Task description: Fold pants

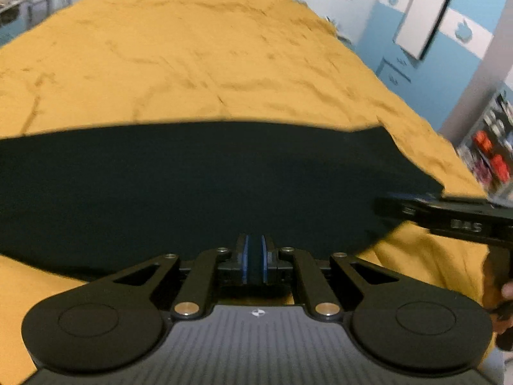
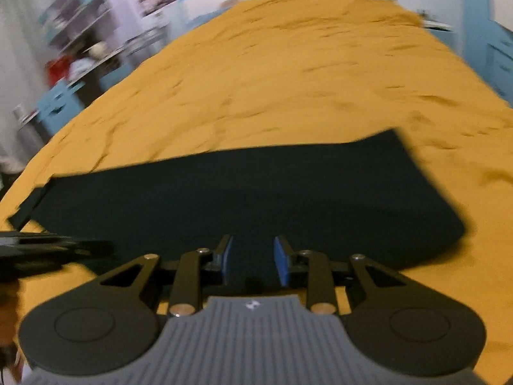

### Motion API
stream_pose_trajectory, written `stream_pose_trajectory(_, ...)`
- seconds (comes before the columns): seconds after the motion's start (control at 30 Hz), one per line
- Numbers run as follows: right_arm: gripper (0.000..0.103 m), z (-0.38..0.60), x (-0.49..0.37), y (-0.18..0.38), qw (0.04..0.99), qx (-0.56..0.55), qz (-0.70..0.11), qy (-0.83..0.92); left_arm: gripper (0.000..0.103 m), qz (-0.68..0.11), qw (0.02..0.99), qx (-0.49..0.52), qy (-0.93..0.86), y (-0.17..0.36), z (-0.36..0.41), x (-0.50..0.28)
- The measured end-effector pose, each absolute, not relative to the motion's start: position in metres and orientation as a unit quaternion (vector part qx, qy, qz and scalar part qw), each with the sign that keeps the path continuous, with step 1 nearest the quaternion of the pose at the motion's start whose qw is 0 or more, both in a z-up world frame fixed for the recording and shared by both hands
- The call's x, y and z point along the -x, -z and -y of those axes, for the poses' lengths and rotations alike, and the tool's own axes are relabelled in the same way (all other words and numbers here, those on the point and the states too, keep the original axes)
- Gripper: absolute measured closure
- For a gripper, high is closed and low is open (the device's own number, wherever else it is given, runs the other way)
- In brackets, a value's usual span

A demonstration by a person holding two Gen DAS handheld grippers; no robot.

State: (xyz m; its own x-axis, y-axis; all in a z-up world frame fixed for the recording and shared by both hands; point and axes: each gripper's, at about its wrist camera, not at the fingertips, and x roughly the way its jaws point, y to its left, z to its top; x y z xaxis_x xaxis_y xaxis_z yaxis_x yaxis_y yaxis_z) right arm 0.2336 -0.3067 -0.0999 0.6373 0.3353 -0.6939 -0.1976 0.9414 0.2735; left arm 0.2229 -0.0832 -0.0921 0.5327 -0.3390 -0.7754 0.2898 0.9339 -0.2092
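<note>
Looks like a home bedroom: wide bed under a rumpled mustard-yellow bedspread, blue-and-white painted walls at upper right, cluttered shelves of household items at upper left of the right-wrist view.

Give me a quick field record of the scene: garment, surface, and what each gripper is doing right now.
garment: dark pants, lying flat as a long folded band
surface: mustard-yellow bedspread, wrinkled, under the pants
left gripper: jaws nearly together, pinching the near edge of the pants
right gripper: jaws apart over the near edge of the pants, pads not pressing on the cloth
grippers: side by side along the same near edge
image quality: motion blur in both wrist views
</note>
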Motion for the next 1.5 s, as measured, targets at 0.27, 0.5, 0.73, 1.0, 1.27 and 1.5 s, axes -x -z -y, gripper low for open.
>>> stream_pose_trajectory(0.27,0.081,0.234,-0.221,0.112,0.897,-0.013,-0.392,-0.205,0.100,-0.489,0.855,0.031,0.171,0.118,0.082,-0.208)
stream_pose_trajectory(0.5,0.084,0.217,-0.221,0.128,0.878,0.019,-0.434,-0.203,0.095,-0.456,0.875,-0.026,0.160,0.089,0.044,-0.188)
stream_pose_trajectory(0.73,0.084,0.226,-0.233,0.107,0.893,0.009,-0.417,-0.171,0.079,-0.404,0.908,-0.108,0.029,0.055,-0.074,-0.182)
stream_pose_trajectory(1.0,0.078,0.243,-0.237,0.117,0.888,0.020,-0.445,-0.117,0.060,-0.415,0.884,-0.187,-0.102,0.068,-0.209,-0.191)
stream_pose_trajectory(1.27,0.076,0.226,-0.241,0.123,0.885,0.069,-0.448,-0.109,0.063,-0.404,0.864,-0.281,-0.105,0.111,-0.222,-0.209)
stream_pose_trajectory(1.5,0.076,0.224,-0.241,0.126,0.882,0.078,-0.452,-0.108,0.102,-0.378,0.876,-0.283,-0.101,0.100,-0.242,-0.216)
